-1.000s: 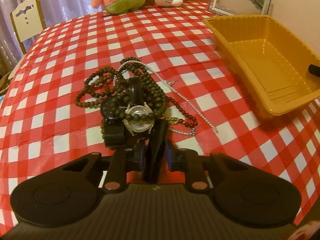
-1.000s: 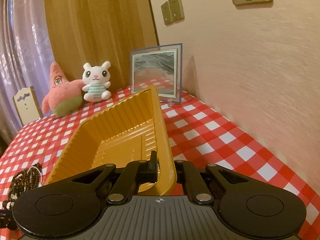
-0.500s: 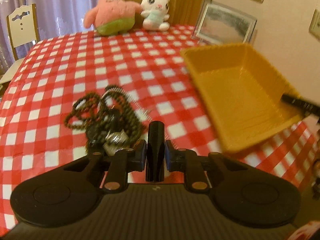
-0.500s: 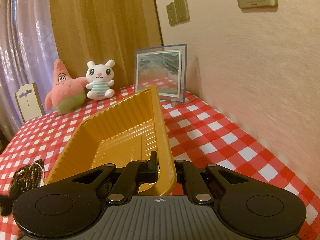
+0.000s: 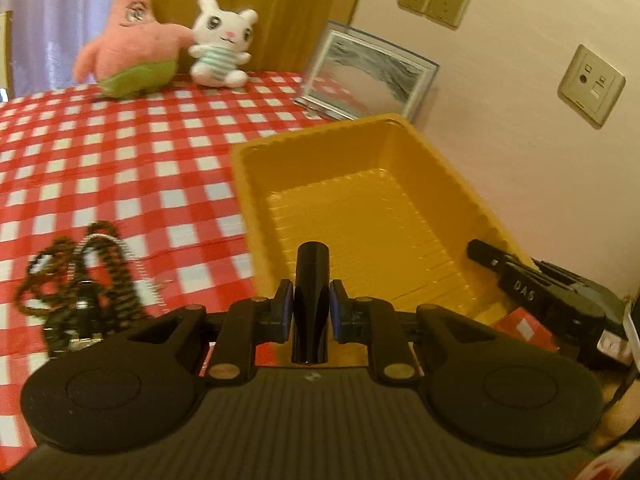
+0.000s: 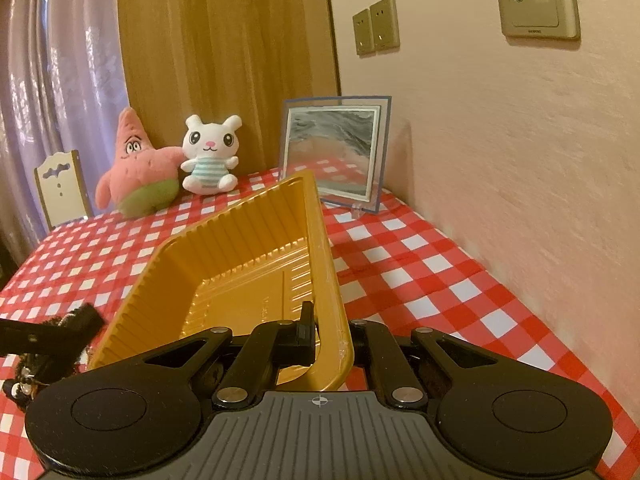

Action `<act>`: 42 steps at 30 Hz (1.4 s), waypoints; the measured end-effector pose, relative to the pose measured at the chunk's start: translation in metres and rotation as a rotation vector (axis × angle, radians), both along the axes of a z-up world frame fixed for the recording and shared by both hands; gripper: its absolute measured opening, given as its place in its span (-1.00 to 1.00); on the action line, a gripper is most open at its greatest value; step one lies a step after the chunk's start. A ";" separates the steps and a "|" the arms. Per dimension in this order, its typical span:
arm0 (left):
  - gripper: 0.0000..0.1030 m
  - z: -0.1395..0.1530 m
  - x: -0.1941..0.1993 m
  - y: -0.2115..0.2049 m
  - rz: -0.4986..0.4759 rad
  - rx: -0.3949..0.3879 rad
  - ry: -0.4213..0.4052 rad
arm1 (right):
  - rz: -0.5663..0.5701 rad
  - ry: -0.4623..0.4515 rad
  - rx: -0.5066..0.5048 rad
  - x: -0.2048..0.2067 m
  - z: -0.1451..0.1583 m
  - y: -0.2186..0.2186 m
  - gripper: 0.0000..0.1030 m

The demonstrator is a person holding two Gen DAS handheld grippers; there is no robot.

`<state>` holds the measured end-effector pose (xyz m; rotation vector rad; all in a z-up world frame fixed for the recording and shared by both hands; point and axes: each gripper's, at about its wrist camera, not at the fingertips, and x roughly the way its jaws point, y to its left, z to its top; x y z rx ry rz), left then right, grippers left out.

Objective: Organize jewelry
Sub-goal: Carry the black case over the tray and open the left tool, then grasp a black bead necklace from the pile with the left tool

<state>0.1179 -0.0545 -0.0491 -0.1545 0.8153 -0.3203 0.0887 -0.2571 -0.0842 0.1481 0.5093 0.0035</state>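
My left gripper is shut on a black watch strap that stands up between its pads, over the near rim of the empty yellow tray. A pile of dark bead necklaces, a silver chain and watches lies on the checked cloth to the left. My right gripper is shut on the tray's near right rim and holds the tray tilted. The left gripper's fingers show at the left of the right wrist view, above the pile.
A pink star plush and a white bunny plush sit at the table's far edge. A framed picture leans on the wall behind the tray. The wall runs close along the right. A small chair stands far left.
My left gripper has lifted off the jewelry pile with the black strap and swung right, over the tray's near edge. The right gripper keeps its hold on the tray rim.
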 end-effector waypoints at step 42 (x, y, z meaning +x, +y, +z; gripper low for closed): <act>-0.65 -0.023 -0.067 0.102 0.291 0.241 0.072 | -0.011 0.021 -0.061 -0.008 0.003 -0.004 -0.90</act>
